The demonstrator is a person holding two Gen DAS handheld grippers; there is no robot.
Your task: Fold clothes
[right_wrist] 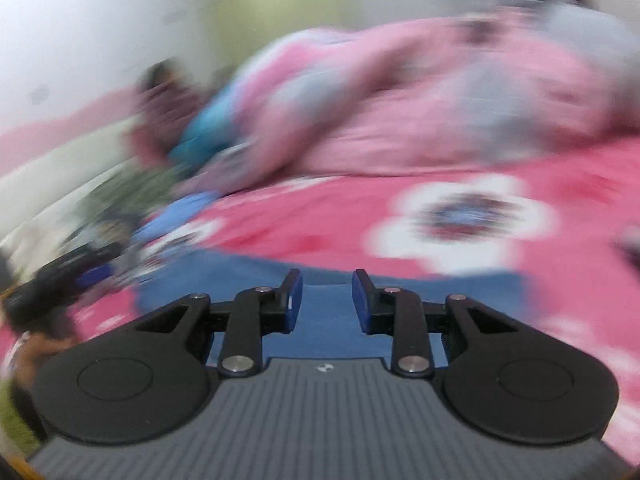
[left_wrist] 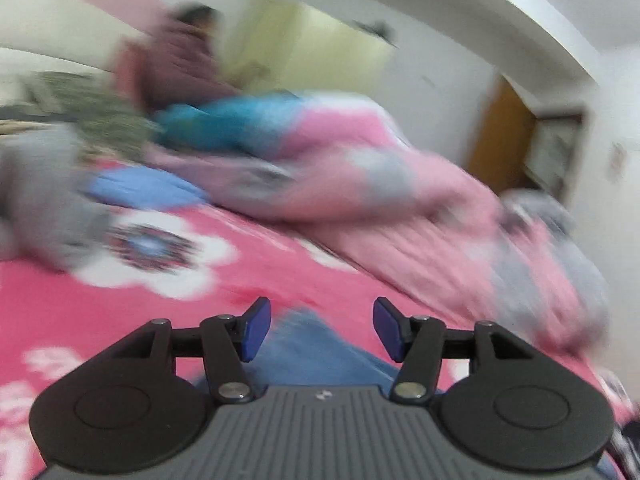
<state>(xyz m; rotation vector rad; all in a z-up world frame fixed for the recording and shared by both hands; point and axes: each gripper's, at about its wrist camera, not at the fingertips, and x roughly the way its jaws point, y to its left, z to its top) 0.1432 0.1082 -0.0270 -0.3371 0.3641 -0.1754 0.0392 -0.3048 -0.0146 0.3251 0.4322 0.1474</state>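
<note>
Both views are smeared by motion. A blue garment [left_wrist: 312,356] lies flat on the pink flowered bedsheet [left_wrist: 248,276], right under my left gripper [left_wrist: 320,328]. That gripper is open, its blue pads wide apart with nothing pressed between them. In the right wrist view the same blue garment [right_wrist: 224,276] spreads below and beyond my right gripper [right_wrist: 327,300]. Its pads stand a narrower gap apart, and they are also open and free of cloth. The cloth under the gripper bodies is hidden.
A heaped pink quilt [left_wrist: 400,192] fills the far side of the bed, with a turquoise bundle [left_wrist: 224,124] beside it. A person in a maroon top [left_wrist: 176,60] sits at the back. A grey garment [left_wrist: 52,200] and a light blue cloth [left_wrist: 140,188] lie to the left.
</note>
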